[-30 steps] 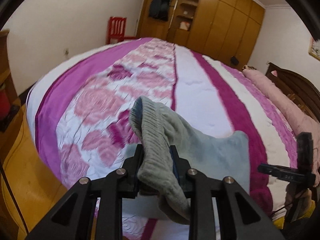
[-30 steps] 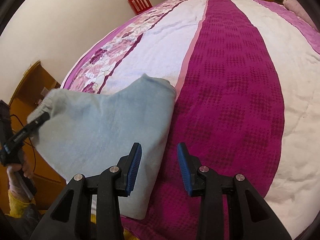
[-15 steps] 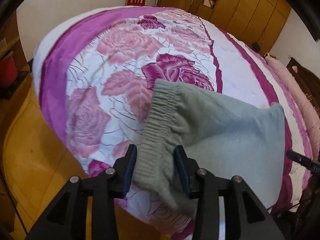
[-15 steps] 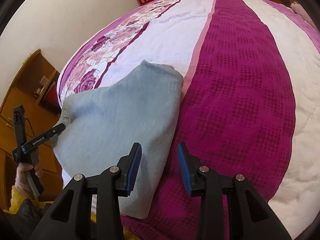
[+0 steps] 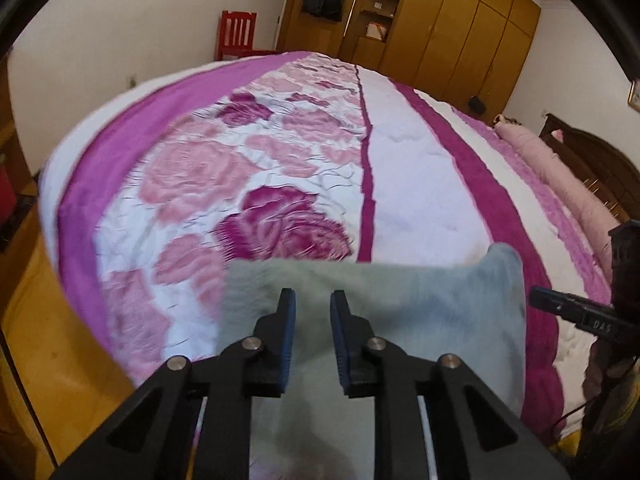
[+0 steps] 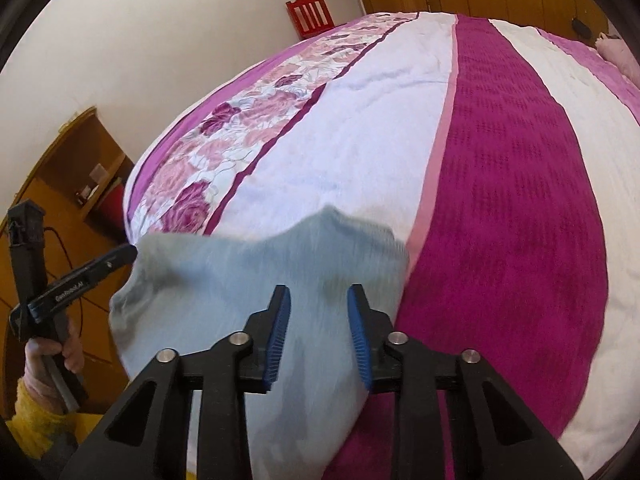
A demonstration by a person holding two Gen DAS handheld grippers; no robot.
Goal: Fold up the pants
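The grey-blue pants [image 5: 420, 312] lie folded flat at the near edge of the bed, over the flowered and white stripes of the cover [image 5: 280, 160]. My left gripper [image 5: 312, 312] hovers over their left part. Its jaws are closing with a narrow gap, and the cloth shows under them, not pinched. In the right wrist view the left gripper [image 6: 130, 255] tips against the pants' left corner. My right gripper [image 6: 318, 308] is over the right part of the pants [image 6: 224, 280]. Its jaws are closing too, with a clear gap and only flat cloth beneath.
The bed's near edge drops to a wooden floor [image 5: 52, 360]. A wooden shelf unit [image 6: 80, 160] stands to the left. A red chair [image 5: 238, 36] and a wardrobe [image 5: 440, 28] are beyond the bed. A pink roll [image 5: 560, 184] lies along the headboard side. A yellow-sleeved hand [image 6: 48, 352] holds the left gripper.
The left gripper let go of the raised waistband, and the pants now lie flat on the bed. The right gripper shifted left over the pants. Both pairs of jaws have narrowed.
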